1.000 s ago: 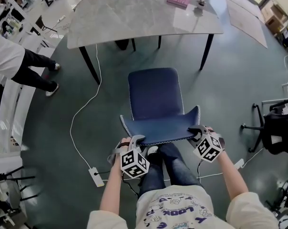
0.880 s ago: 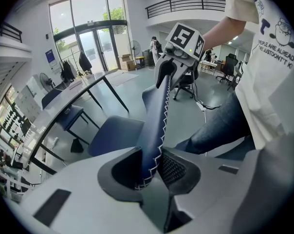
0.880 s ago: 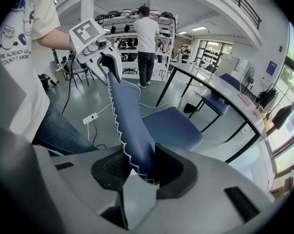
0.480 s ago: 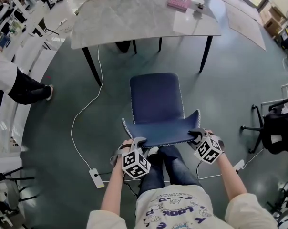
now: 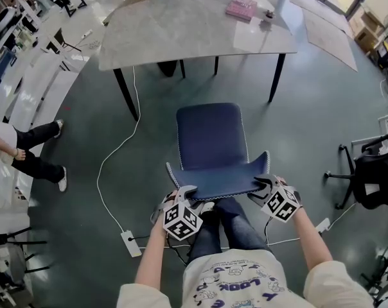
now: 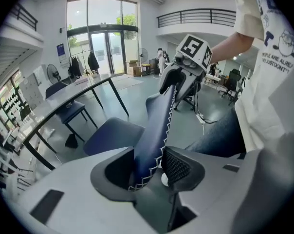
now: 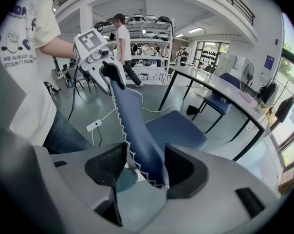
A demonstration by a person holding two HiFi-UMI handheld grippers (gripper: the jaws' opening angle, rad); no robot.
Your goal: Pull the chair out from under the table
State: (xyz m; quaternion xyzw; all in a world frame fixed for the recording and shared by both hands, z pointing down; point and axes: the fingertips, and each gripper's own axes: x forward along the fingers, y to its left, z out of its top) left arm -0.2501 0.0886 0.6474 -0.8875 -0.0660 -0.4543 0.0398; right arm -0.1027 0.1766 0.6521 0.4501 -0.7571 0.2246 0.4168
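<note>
**A:** Two grippers sat on one backrest (image 5: 213, 181), and both had only just been opening! The left gripper (image 5: 181, 192) had its jaws parted, with the backrest's left end loose between them and no pad pressing on it.

**B:** It was the same on the other side. The right gripper (image 5: 261, 185) had just been opening too, and wider. The stitched edge stood in the gap with space beside it, so nothing was clamped.

**A:** And where was the chair (image 5: 210, 140)?

**B:** Out on the grey floor, with the seat clear of the counter (image 5: 181, 31) and the backrest right up against the person's knees. By my reckoning the pull itself was as good as finished.

**A:** So how should the release have been done cleanly?

**B:** I'd have had both grippers come straight up off that top edge together. That way neither pad would catch the stitching or rock the chair backward. The white cable (image 5: 110, 165) ran along the floor just to the left, which was worth minding.

**A:** What did the chair look like?

**B:** It was padded and dark blue, with white zigzag stitching (image 6: 167, 123) along the rim and a thin backrest curling up at its corners. From above, the seat hid the legs.
</note>
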